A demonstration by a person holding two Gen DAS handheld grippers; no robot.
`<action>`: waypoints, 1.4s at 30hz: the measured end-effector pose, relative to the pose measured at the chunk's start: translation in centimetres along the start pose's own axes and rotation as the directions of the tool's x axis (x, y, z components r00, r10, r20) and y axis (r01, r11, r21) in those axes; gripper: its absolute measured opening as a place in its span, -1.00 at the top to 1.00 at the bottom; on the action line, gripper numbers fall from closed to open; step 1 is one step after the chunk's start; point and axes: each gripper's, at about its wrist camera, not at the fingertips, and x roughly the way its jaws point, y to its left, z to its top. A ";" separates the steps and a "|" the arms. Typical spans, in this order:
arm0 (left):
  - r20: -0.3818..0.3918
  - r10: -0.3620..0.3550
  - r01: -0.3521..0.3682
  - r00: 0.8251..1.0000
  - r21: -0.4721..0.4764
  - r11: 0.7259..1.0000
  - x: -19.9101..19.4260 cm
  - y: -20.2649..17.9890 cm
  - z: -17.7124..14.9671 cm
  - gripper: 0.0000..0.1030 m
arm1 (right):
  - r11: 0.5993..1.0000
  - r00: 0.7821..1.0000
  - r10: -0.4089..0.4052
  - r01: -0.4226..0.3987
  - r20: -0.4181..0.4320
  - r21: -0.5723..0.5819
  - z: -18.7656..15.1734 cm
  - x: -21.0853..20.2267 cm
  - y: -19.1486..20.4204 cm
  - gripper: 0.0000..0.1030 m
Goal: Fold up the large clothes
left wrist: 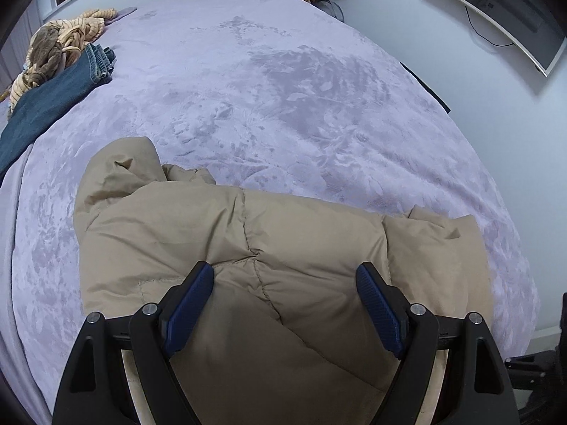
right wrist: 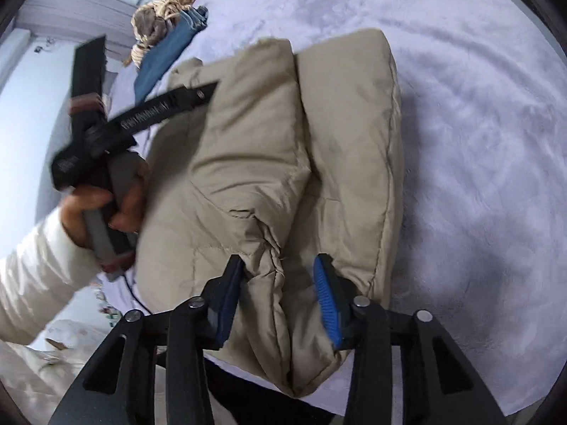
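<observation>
Tan puffy jacket (left wrist: 269, 248) lies folded into a thick bundle at the near edge of the bed (left wrist: 283, 88), on its lilac plush cover. Left claw (left wrist: 285, 276) hangs over the jacket w/ fingers wide apart, nothing between them. Right claw (right wrist: 280, 265) has fingers partly apart w/ a bunched fold of jacket between; can't tell if it's pinched. Left hand (right wrist: 102, 202) grips its tool beside the bundle, blurred. Jeans (left wrist: 53, 102) & striped knit garment (left wrist: 60, 42) sit at the far left corner of the bed, well apart from the jacket. Monitor (left wrist: 496, 10) on the wall.
</observation>
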 end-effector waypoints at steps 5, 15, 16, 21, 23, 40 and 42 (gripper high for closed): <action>-0.007 -0.002 0.003 1.000 0.031 1.000 -0.3 -1.3 -0.5 -0.71 | 0.999 1.000 -0.029 0.028 0.009 0.040 -2.8 3.0 -2.1 0.30; -0.057 0.047 -0.047 0.997 0.001 0.999 -5.0 0.7 -2.0 -0.71 | 1.000 0.999 -0.021 0.022 -0.032 0.020 -1.7 5.3 -1.6 0.29; -0.064 0.053 -0.053 0.997 -0.001 0.999 -5.5 0.9 -2.4 -0.72 | 0.999 0.999 -0.016 0.017 -0.035 0.028 -1.4 5.5 -1.8 0.29; -0.084 0.068 -0.073 0.994 -0.058 0.996 -7.7 3.0 -5.0 -0.99 | 0.998 0.998 -0.020 0.023 -0.054 0.056 0.3 6.1 -1.9 0.24; -0.079 0.075 -0.082 0.994 -0.085 0.993 -8.4 3.9 -6.0 -0.99 | 0.998 0.998 -0.039 0.042 -0.056 0.053 0.5 6.1 -1.6 0.24; -0.106 0.073 -0.085 0.992 -0.114 0.990 -10.6 8.8 -10.7 -0.99 | 0.965 0.980 -0.180 0.160 0.080 0.208 -0.6 2.9 5.7 -0.28; -0.105 0.063 -0.075 0.993 -0.115 0.991 -10.8 9.3 -11.3 -0.99 | 0.961 0.973 -0.200 0.171 0.116 0.219 -0.8 2.3 6.7 -0.33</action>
